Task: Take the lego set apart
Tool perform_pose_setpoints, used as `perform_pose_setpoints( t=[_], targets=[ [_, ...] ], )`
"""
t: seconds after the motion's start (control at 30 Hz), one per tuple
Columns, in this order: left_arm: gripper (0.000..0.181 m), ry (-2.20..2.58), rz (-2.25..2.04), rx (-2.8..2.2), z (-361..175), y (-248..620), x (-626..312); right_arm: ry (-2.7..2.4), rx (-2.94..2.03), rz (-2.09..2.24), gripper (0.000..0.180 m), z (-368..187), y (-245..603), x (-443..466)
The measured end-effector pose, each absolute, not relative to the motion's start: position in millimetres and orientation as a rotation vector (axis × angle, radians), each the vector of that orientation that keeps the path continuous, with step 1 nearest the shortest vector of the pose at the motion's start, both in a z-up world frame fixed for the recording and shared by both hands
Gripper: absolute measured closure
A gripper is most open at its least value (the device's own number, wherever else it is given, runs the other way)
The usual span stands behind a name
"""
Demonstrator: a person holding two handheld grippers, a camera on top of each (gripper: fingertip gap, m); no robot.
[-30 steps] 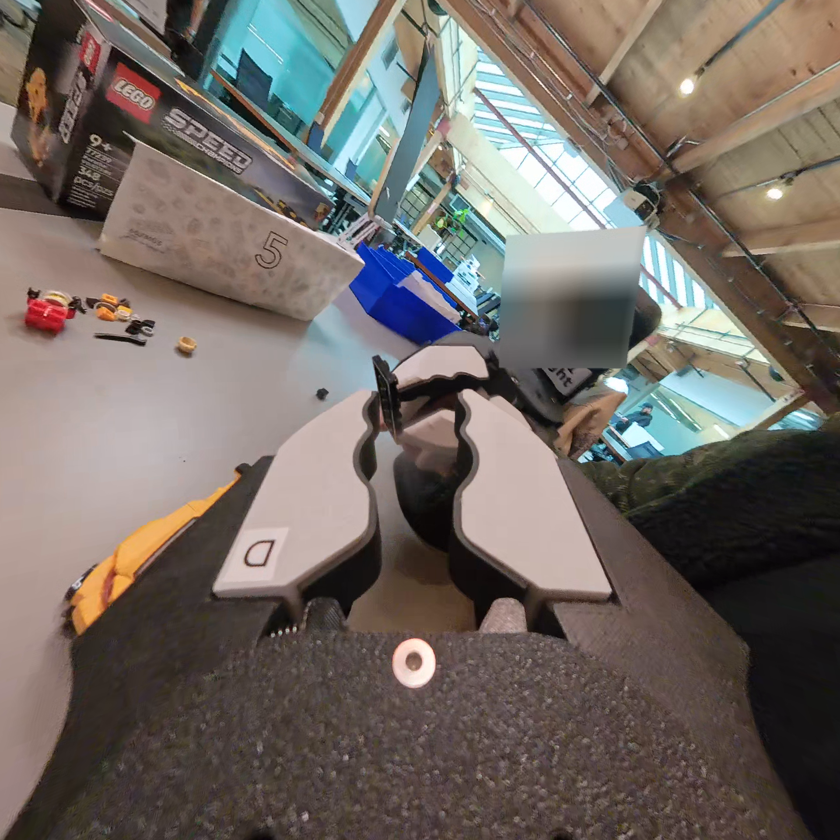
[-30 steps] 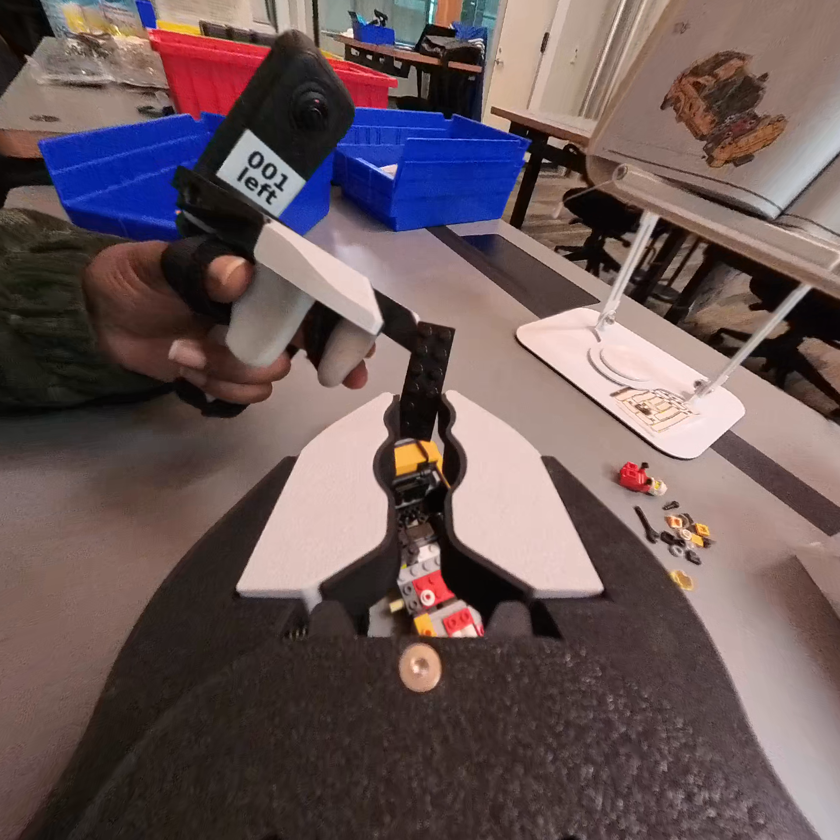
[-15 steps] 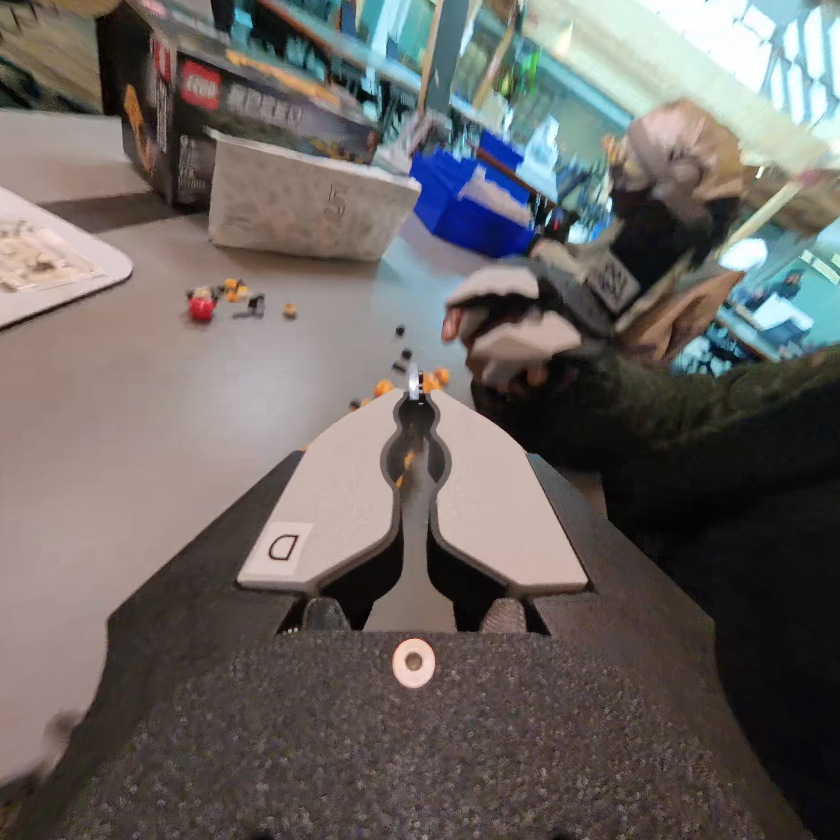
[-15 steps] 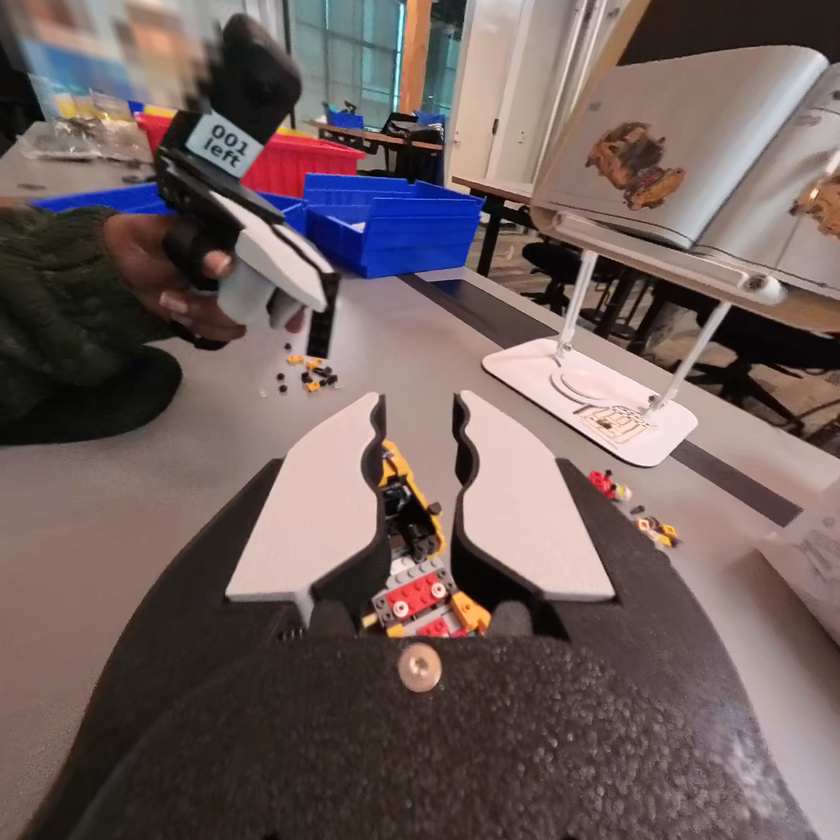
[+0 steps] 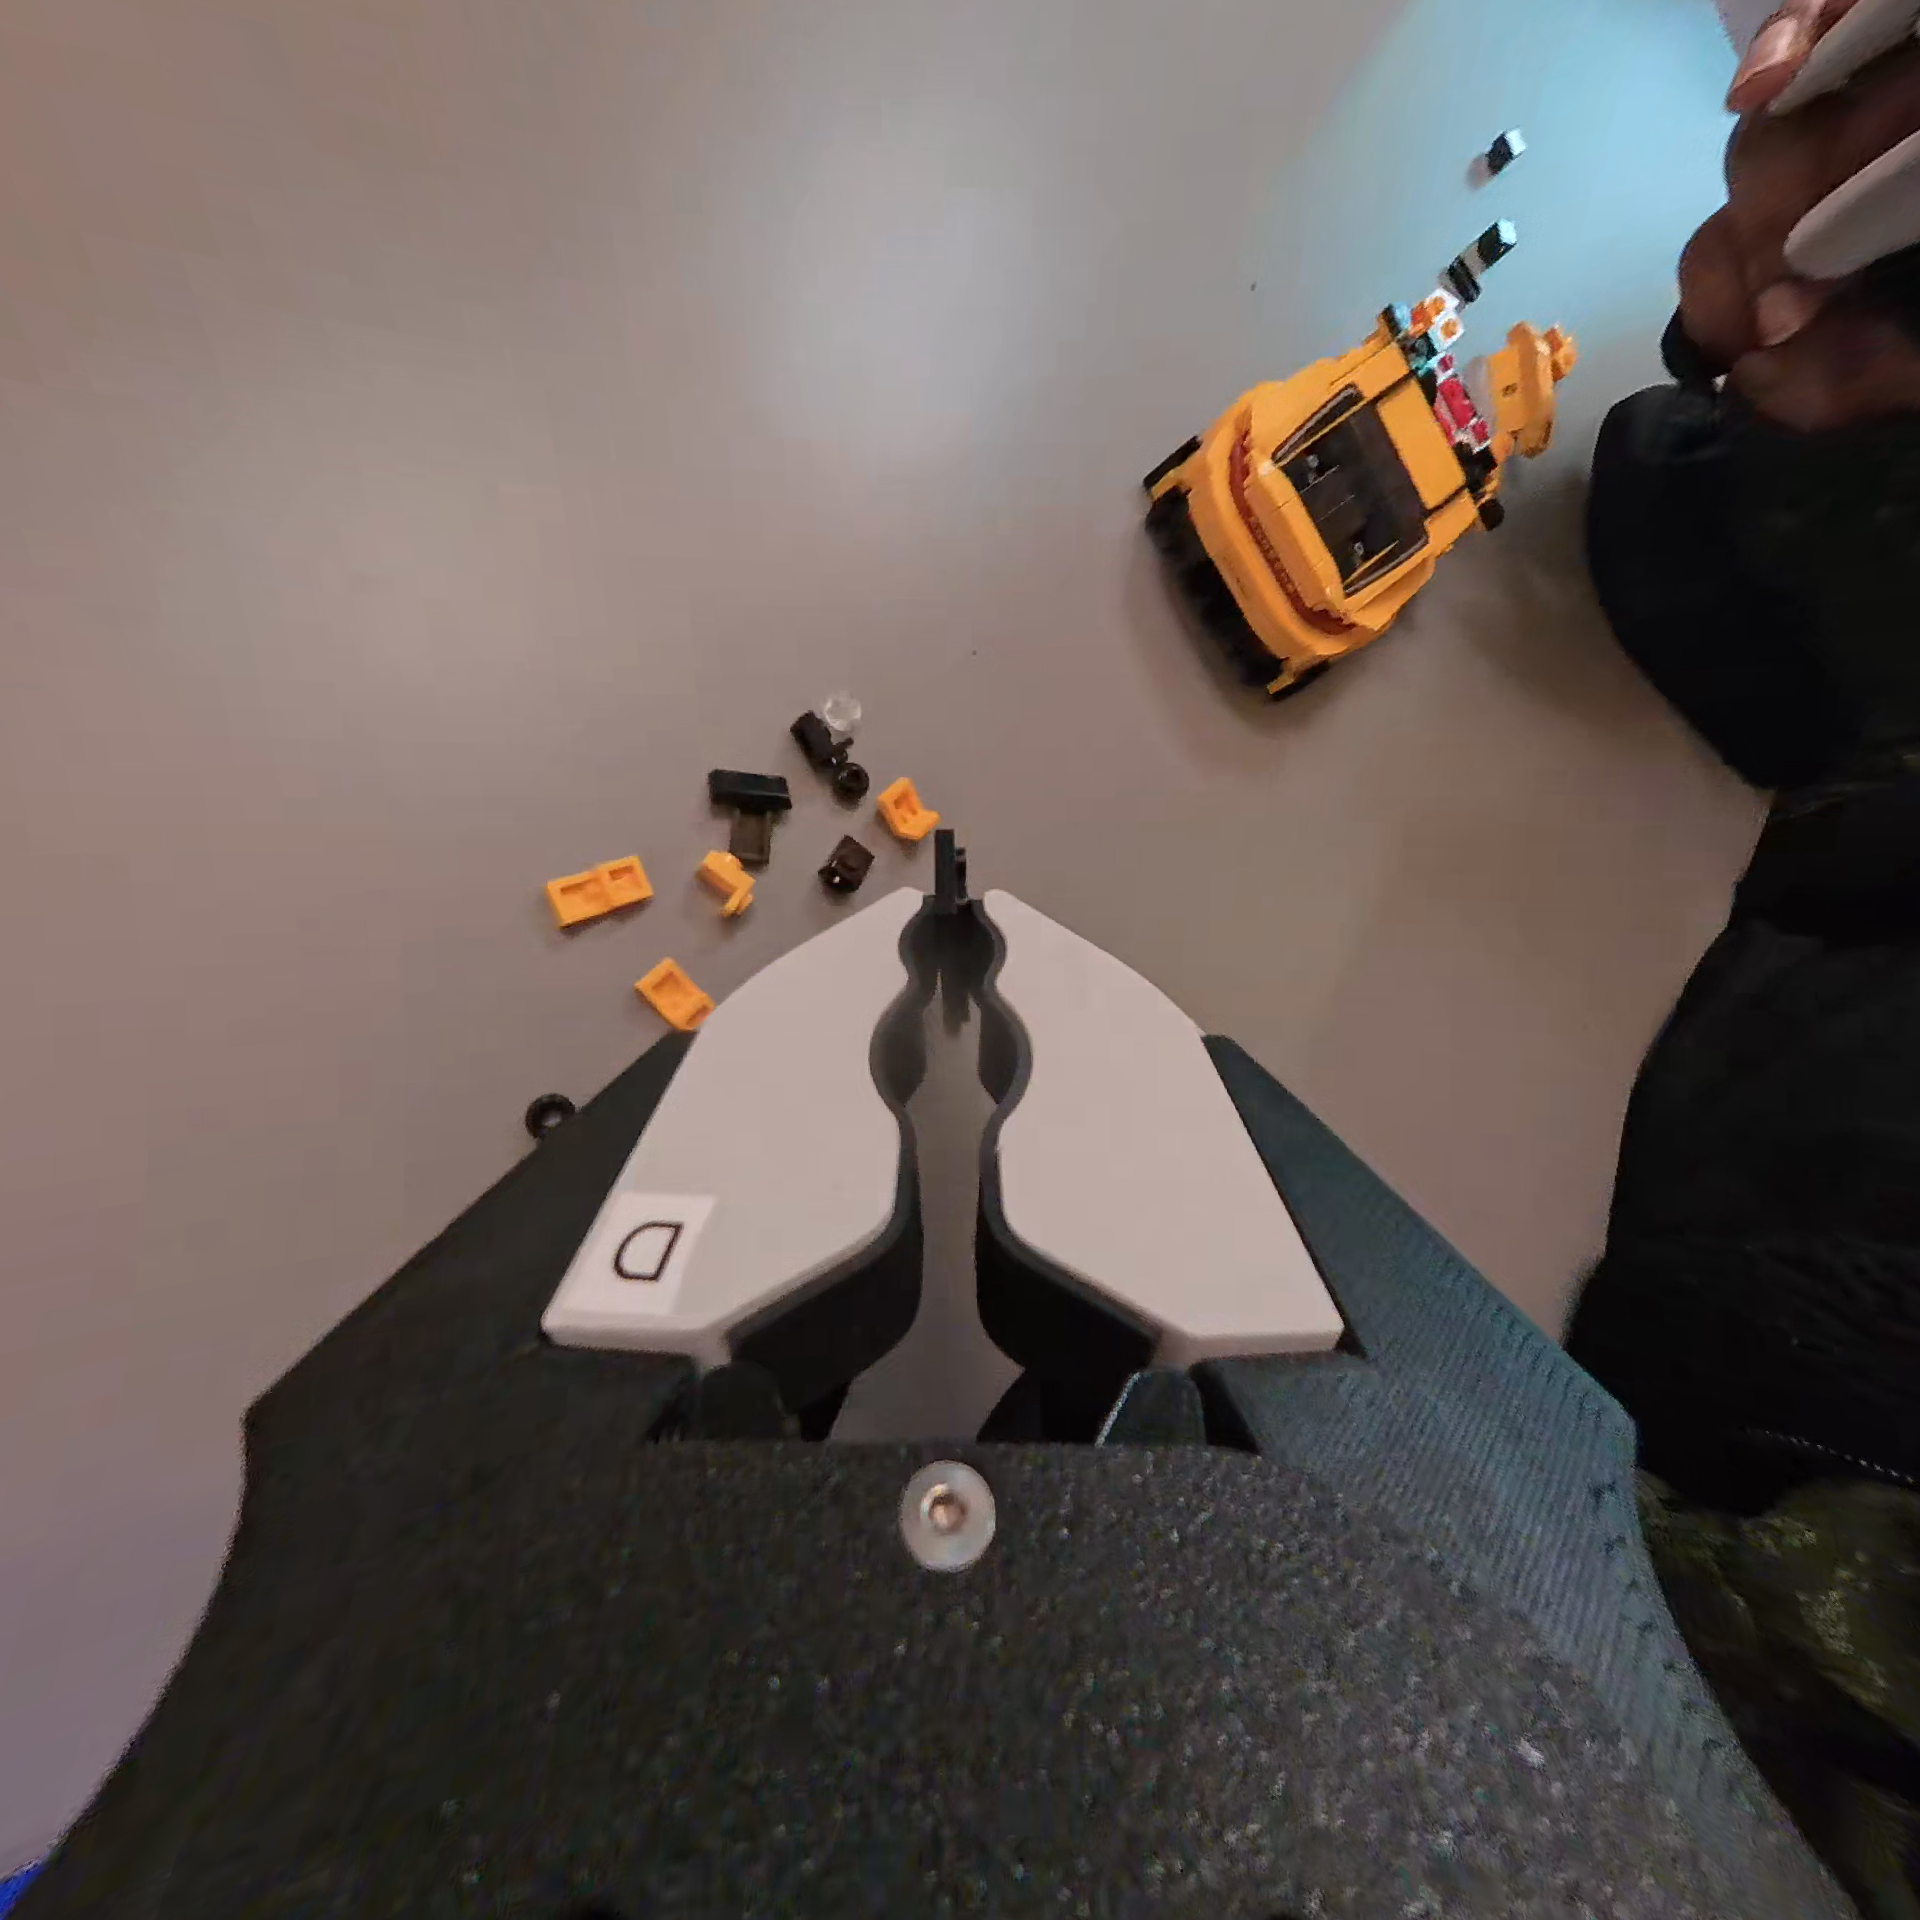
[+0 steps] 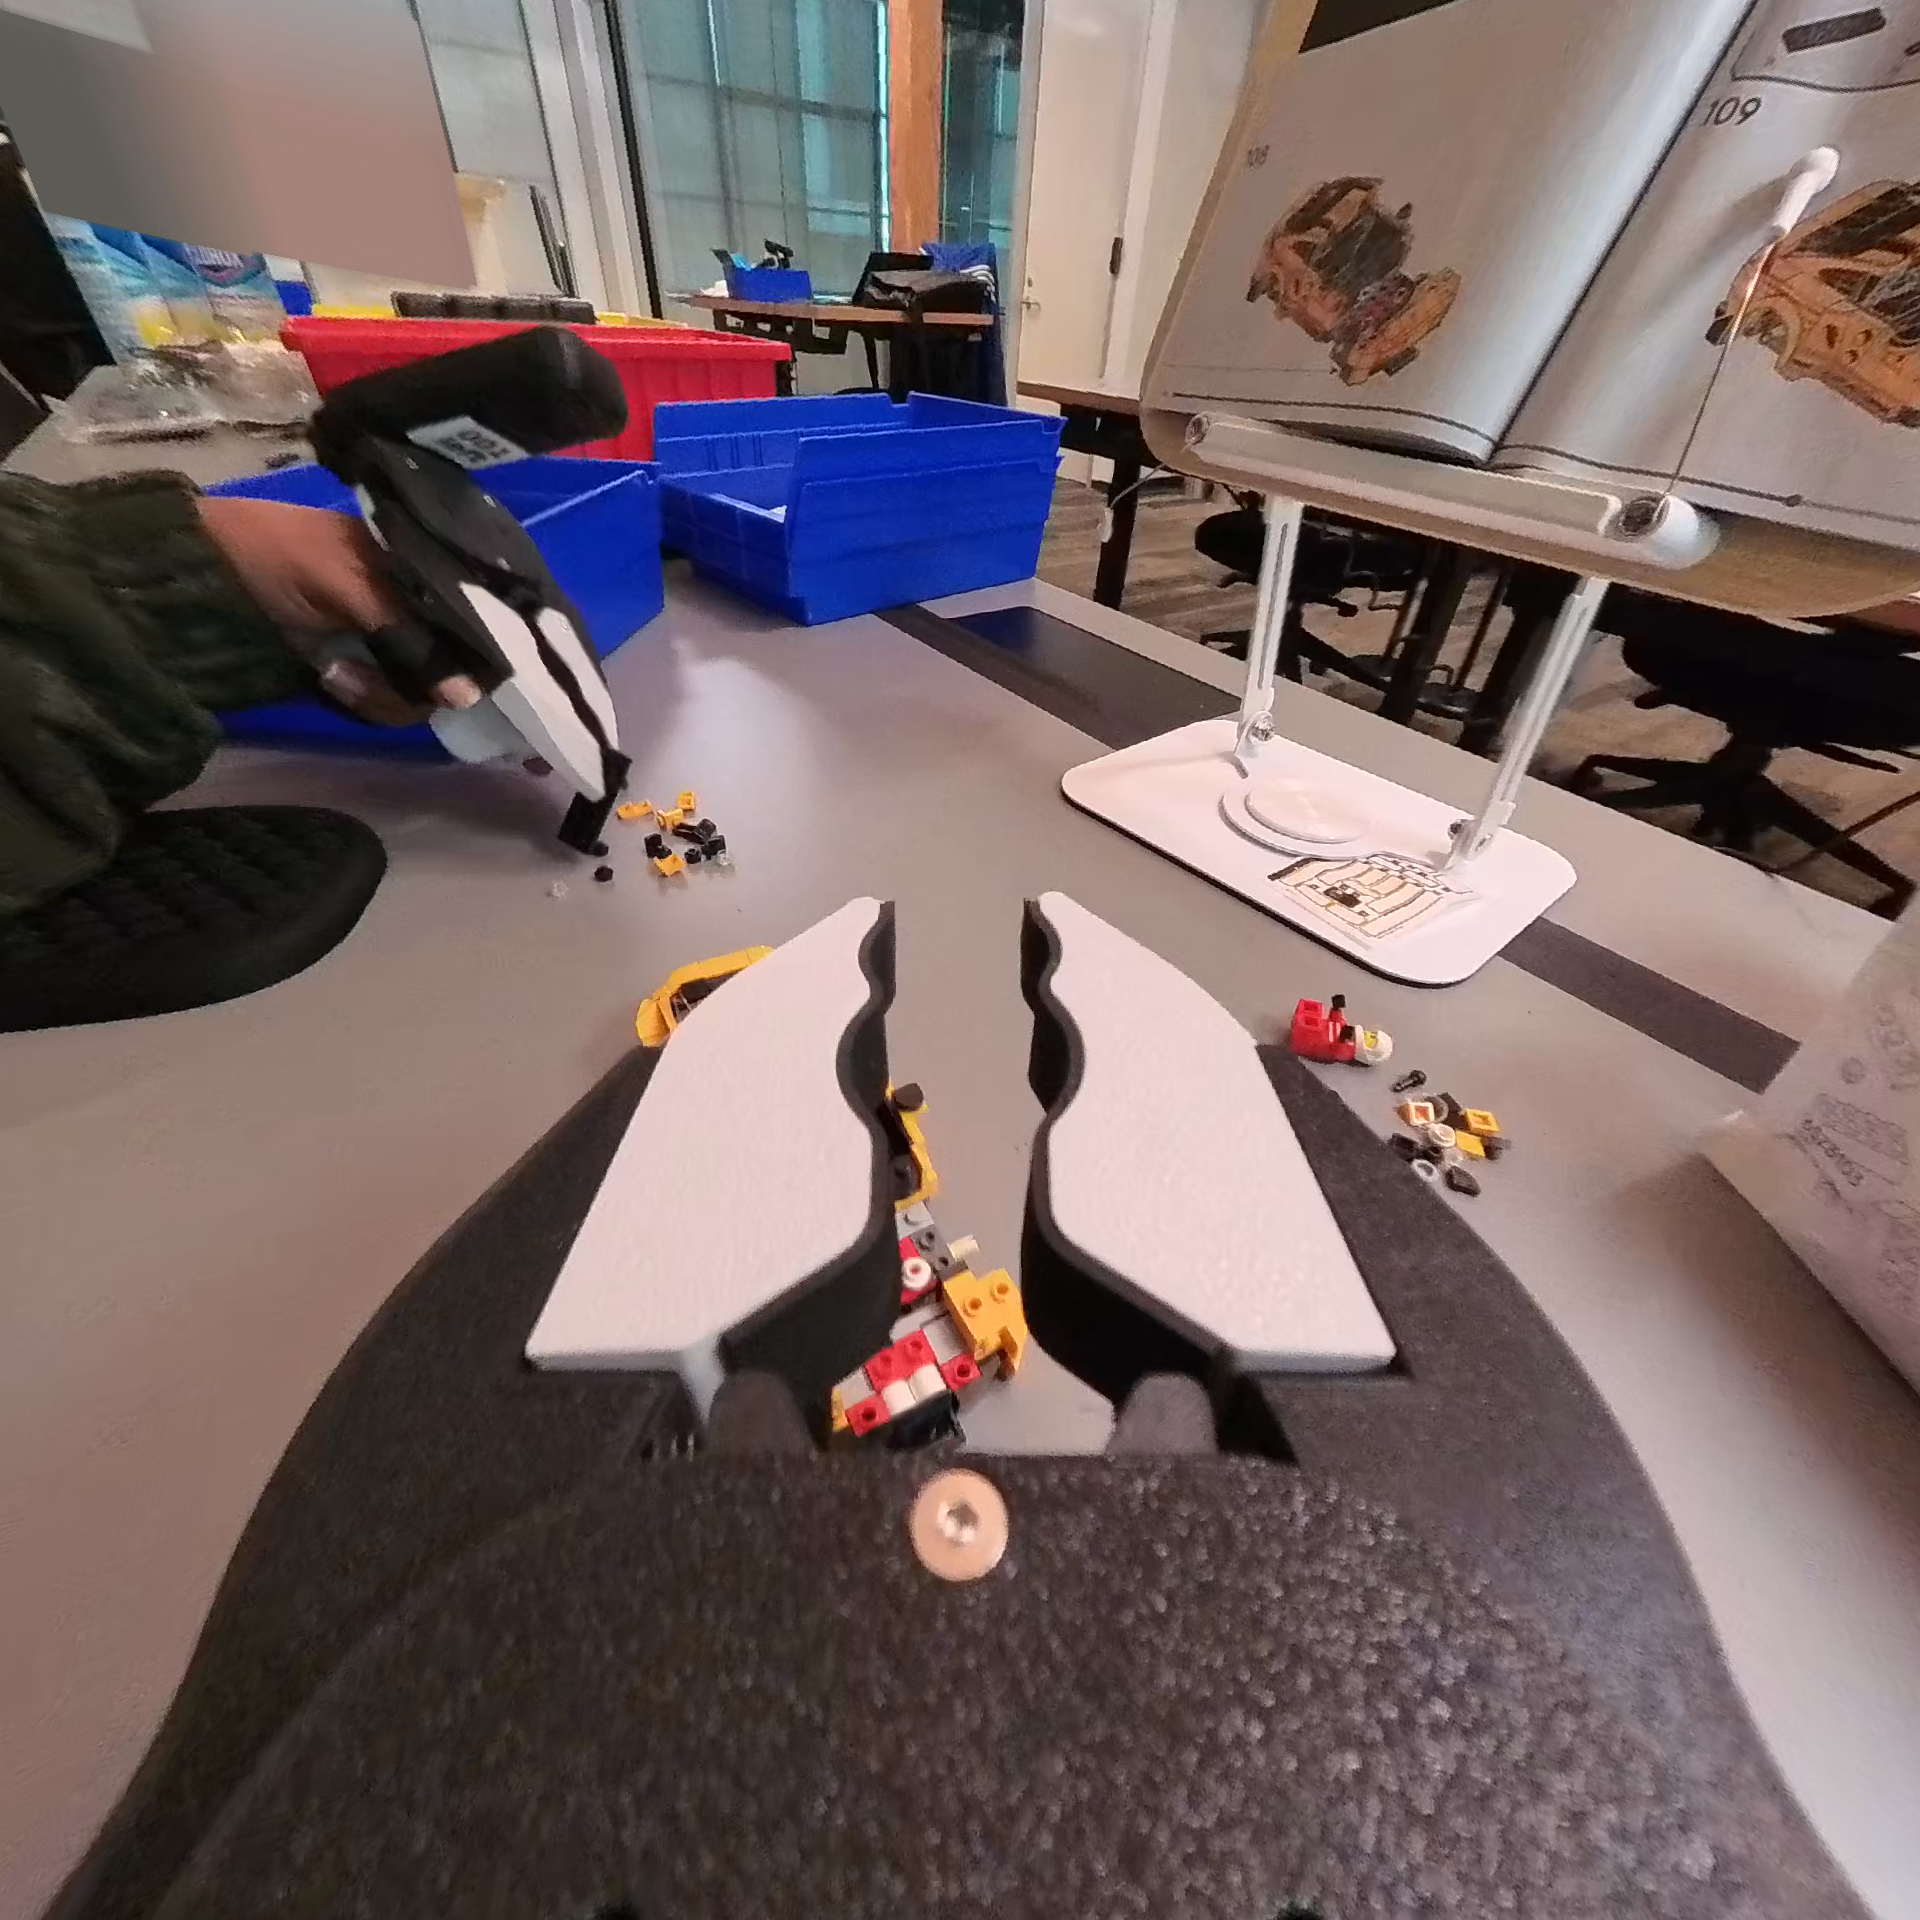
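The left gripper (image 5: 951,902) points down at the grey table (image 5: 416,416), and its two fingers are pressed together on a thin black plate (image 5: 948,868). The plate sticks out past the fingertips. In the right wrist view its lower end looks to be at the table surface, but whether it touches I cannot tell. Just beside it lies a small pile of loose pieces (image 5: 748,842), orange and black ones, with one clear round piece at the far edge of the pile. One small black ring (image 5: 549,1114) lies apart from the pile, near the left side of the gripper body.

The yellow car (image 5: 1340,499) stands on the table to the far right of the left gripper, well apart from the pile. Its roof is black, and red and white bricks show at its open far end. In the right wrist view the car lies under and between the fingers of the right gripper (image 6: 956,914), which are spread apart and do not hold it.

To the right of the right gripper there is a second group of small pieces (image 6: 1449,1132) and a red piece (image 6: 1320,1031) just beyond them. Farther away a white stand (image 6: 1320,842) holds an open instruction book (image 6: 1538,229). Blue bins (image 6: 852,499) and a red bin (image 6: 665,364) stand at the far left side of the table.
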State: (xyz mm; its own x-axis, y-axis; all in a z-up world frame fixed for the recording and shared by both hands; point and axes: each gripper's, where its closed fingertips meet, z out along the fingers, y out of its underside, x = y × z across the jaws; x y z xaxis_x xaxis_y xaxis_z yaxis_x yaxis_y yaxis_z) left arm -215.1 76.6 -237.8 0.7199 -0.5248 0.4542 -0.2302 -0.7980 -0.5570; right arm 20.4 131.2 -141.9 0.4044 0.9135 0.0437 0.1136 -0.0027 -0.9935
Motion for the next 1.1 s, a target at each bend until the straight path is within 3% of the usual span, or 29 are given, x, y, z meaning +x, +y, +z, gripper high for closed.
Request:
perform_pose_setpoints(
  t=[0.33,0.6,0.8,0.93,1.1],
  targets=[
    [0.176,0.568,-0.824,-2.474,-243,75,-217,-0.96,-1.457,0.86,0.159,-141,131,25],
    [0.176,0.365,-0.403,-2.388,-144,45,-315,-0.916,-1.464,0.863,0.161,-138,137,32],
    [0.174,0.126,-0.346,-2.647,-183,17,-394,-0.92,-1.461,0.857,0.161,-137,136,31],
    [0.16,0.078,-0.359,-2.71,-212,13,-402,-0.907,-1.466,0.845,0.161,-137,139,34],
    [0.146,0.016,-0.114,-2.593,-194,28,-420,-0.898,-1.468,0.818,0.161,-136,143,37]
  ],
)
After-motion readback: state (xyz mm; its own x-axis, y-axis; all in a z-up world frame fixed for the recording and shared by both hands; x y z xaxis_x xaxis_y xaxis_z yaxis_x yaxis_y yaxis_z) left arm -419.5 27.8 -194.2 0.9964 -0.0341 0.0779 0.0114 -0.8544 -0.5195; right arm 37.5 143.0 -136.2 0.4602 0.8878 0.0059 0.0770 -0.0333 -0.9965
